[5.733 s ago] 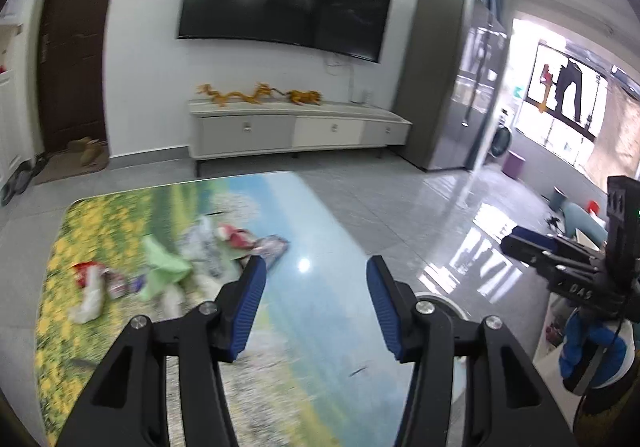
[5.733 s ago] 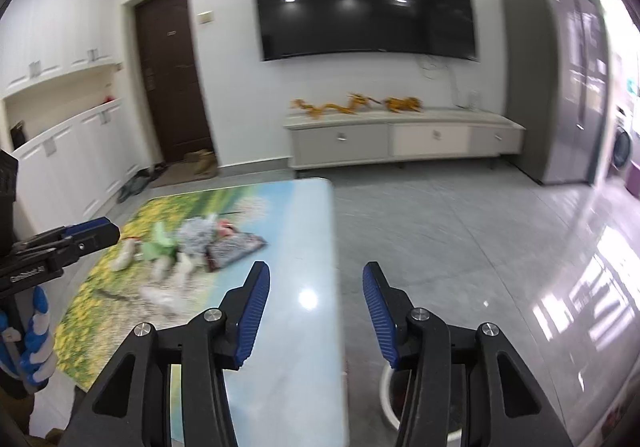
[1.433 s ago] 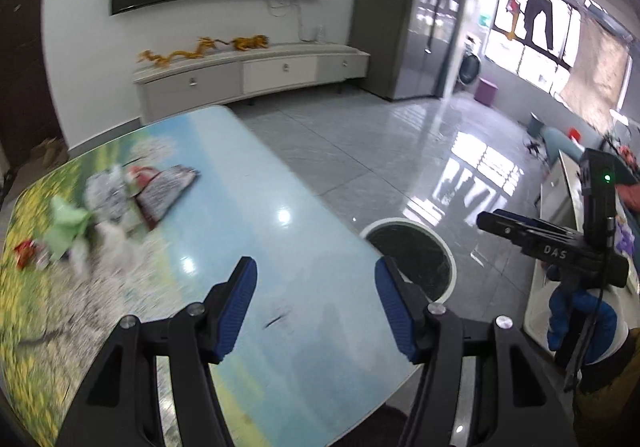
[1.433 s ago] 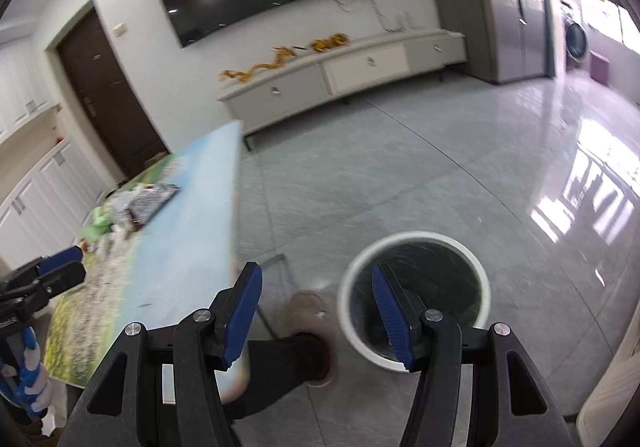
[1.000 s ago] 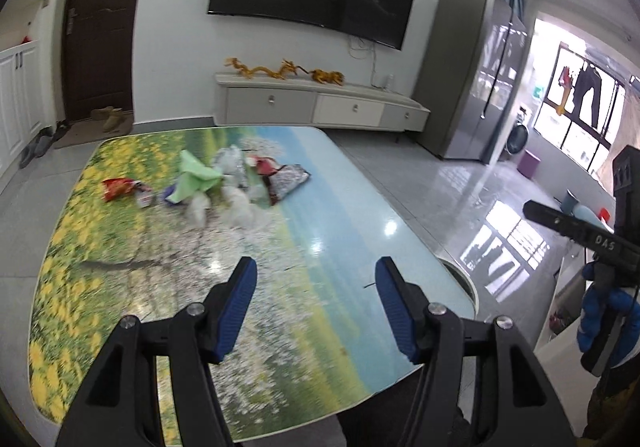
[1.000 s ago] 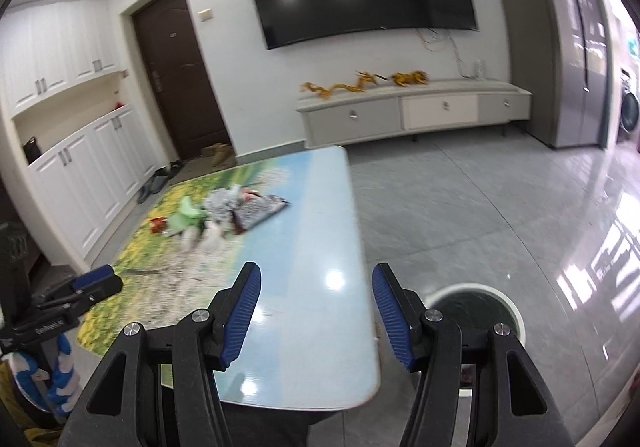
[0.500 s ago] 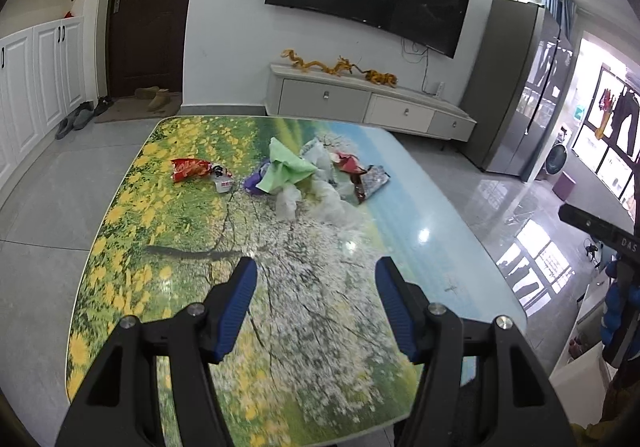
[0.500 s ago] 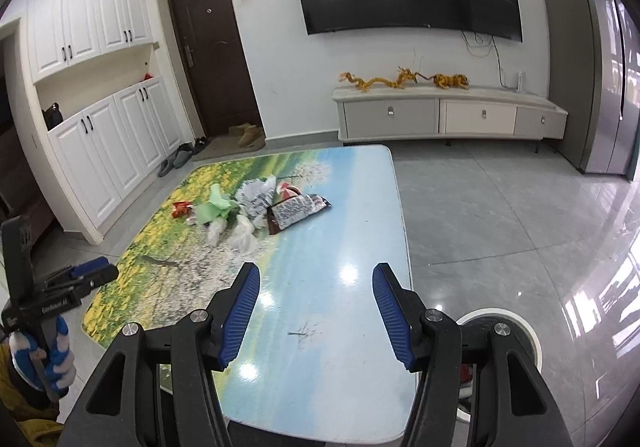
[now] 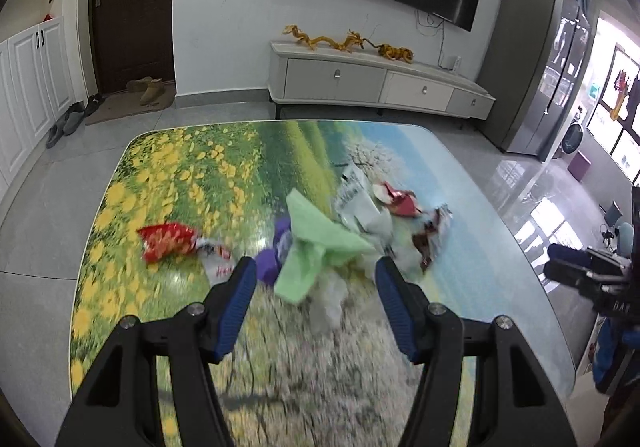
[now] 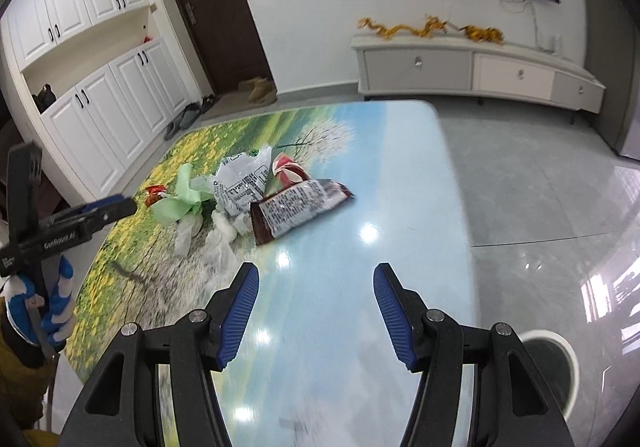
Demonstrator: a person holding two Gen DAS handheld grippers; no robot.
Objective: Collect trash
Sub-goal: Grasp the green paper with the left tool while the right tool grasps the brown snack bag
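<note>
A pile of trash lies on the printed tabletop (image 9: 168, 175): a green plastic bag (image 9: 316, 247), a red snack packet (image 9: 166, 241), a purple wrapper (image 9: 268, 263), white crumpled wrappers (image 9: 360, 207) and a dark brown snack bag (image 10: 300, 207). My left gripper (image 9: 312, 275) is open and empty, just short of the green bag. My right gripper (image 10: 314, 283) is open and empty, over the table's blue part, short of the dark snack bag. The green bag (image 10: 180, 199) also shows in the right wrist view.
A round white-rimmed bin (image 10: 548, 371) stands on the floor right of the table. A white TV cabinet (image 9: 380, 83) lines the far wall under a TV. White cupboards (image 10: 100, 99) and a dark door (image 9: 132, 7) are at left. Glossy grey floor tiles surround the table.
Both grippers have moved forward and lower toward the trash pile, which now looks larger and closer. Both stayed open and empty.
</note>
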